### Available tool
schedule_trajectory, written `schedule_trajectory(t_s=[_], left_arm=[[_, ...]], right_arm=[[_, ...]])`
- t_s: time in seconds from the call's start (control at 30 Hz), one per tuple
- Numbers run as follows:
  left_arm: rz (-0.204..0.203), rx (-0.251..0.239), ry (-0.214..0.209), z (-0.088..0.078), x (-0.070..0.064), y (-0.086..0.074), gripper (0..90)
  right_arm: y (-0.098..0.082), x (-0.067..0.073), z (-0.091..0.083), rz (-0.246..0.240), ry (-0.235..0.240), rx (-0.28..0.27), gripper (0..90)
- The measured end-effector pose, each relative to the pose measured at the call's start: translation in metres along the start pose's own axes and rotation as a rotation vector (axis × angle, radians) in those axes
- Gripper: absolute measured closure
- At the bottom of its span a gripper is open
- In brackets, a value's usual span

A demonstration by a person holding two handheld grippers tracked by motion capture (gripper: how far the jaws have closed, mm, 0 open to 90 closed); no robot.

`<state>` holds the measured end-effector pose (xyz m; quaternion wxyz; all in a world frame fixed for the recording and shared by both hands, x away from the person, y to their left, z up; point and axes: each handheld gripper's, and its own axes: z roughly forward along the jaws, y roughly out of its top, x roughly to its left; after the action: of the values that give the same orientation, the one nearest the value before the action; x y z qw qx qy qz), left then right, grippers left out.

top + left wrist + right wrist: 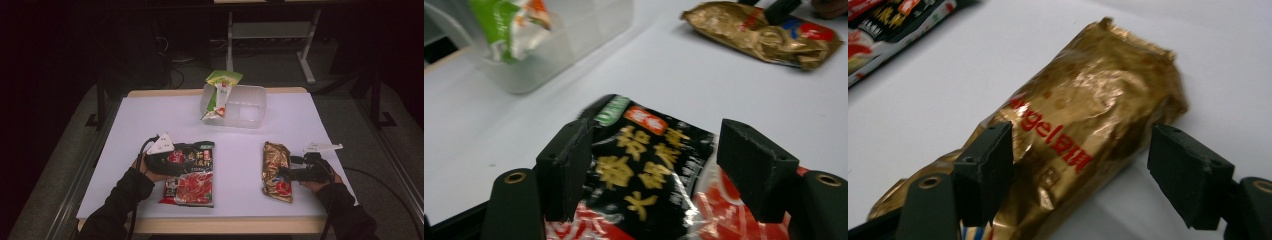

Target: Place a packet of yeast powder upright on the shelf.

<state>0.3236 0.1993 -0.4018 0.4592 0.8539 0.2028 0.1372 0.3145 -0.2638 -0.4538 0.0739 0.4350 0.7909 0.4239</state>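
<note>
Left gripper (651,170) spread over the upper end of a black-and-red sauce packet (191,172) lying flat at the white table's (150,120) near left, jaws open, pads seemingly clear of the film though contact hard to judge. Right gripper (1080,175) likewise open astride a crumpled gold foil packet (1088,115) at the near right. Behind, a clear plastic box (245,107) holding a green pouch (220,90).

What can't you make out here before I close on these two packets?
- Black-and-red packet: near end cut off by the left gripper view's bottom edge.
- Gold packet: near end behind the left finger, right gripper view.
- Clear container: contents beyond the green packet too small, high view.
</note>
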Motion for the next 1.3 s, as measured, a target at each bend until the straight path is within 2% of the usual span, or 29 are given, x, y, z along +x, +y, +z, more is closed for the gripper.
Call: schedule_trajectory(t_s=[0.07, 0.13, 0.17, 0.23, 0.3, 0.47, 0.57, 0.73, 0.87, 0.97, 1.03, 1.1, 1.23, 1.3], left_arm=[[-0.003, -0.006, -0.015, 0.002, -0.003, 0.002, 29.4], [-0.028, -0.018, -0.046, 0.006, -0.006, 0.003, 29.4], [-0.030, -0.014, -0.058, 0.009, -0.007, 0.003, 29.4], [-0.019, 0.007, -0.076, 0.016, -0.011, 0.003, 29.3], [-0.019, 0.024, -0.087, 0.023, -0.015, 0.003, 29.2], [-0.028, 0.040, -0.115, 0.037, -0.022, 0.007, 28.4], [-0.060, 0.049, -0.140, 0.047, -0.025, 0.010, 28.2], [-0.055, 0.058, -0.169, 0.063, -0.038, 0.019, 27.0], [-0.063, 0.082, -0.154, 0.076, -0.043, 0.025, 25.9], [-0.101, 0.090, -0.155, 0.087, -0.045, 0.030, 25.3], [-0.122, 0.100, -0.172, 0.096, -0.047, 0.033, 25.4], [-0.147, 0.128, -0.152, 0.107, -0.048, 0.035, 25.4], [-0.225, 0.193, -0.121, 0.124, -0.045, 0.037, 23.8], [-0.257, 0.200, -0.145, 0.127, -0.042, 0.038, 23.1]], right_arm=[[0.000, 0.002, 0.002, 0.017, 0.016, 0.024, 25.0], [0.000, 0.004, 0.004, 0.034, 0.065, 0.052, 23.3], [0.000, 0.006, 0.005, 0.025, 0.077, 0.063, 23.5], [0.001, 0.010, 0.006, 0.019, 0.073, 0.076, 24.2], [0.002, 0.013, 0.006, 0.019, 0.078, 0.090, 30.6], [0.002, 0.017, 0.010, 0.030, 0.171, 0.107, 48.2], [0.003, 0.020, 0.011, 0.020, 0.179, 0.117, 52.5], [0.003, 0.022, 0.011, -0.005, 0.202, 0.110, 57.7], [0.004, 0.024, 0.011, -0.025, 0.204, 0.108, 58.1], [0.003, 0.024, 0.011, -0.032, 0.213, 0.098, 58.2], [0.003, 0.024, 0.011, -0.035, 0.217, 0.097, 58.2], [0.003, 0.025, 0.011, -0.046, 0.222, 0.100, 58.3], [0.002, 0.028, 0.013, -0.076, 0.235, 0.090, 58.9], [0.002, 0.030, 0.012, -0.090, 0.237, 0.084, 60.2]])
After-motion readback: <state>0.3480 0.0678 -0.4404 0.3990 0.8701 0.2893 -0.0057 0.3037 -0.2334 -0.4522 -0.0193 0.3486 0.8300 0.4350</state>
